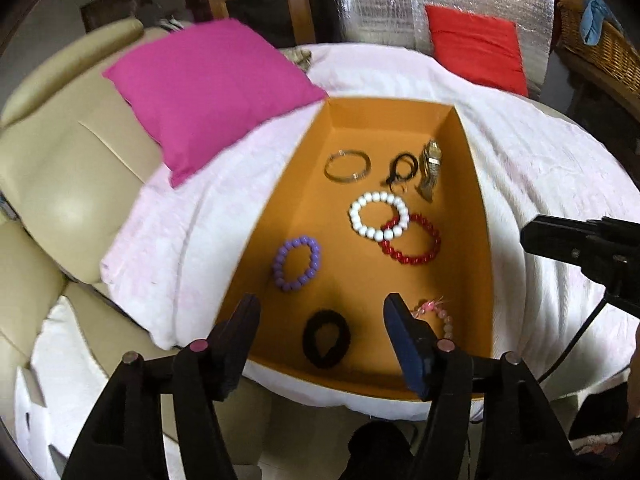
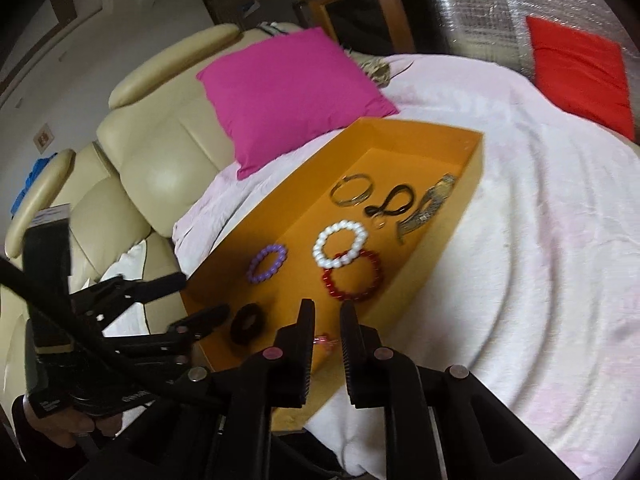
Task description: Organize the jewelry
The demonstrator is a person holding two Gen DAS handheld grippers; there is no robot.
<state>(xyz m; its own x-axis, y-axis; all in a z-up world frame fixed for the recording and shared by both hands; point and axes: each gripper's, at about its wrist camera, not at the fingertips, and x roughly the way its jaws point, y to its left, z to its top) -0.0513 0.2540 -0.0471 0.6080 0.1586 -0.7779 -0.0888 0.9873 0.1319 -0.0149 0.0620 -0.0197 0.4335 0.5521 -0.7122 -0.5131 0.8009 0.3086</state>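
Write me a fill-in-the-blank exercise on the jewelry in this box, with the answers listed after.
1. The white bead bracelet overlaps the ____ bead bracelet.
2. All the jewelry lies inside an ____ box.
3. The black scrunchie lies nearest the ____ gripper, whose fingers are spread apart.
4. The purple bead bracelet lies ____ from the other bracelets, touching none.

Missing words: red; orange; left; apart

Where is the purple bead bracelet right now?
In the left wrist view, the purple bead bracelet lies alone on the orange box floor, left of the white bracelet.
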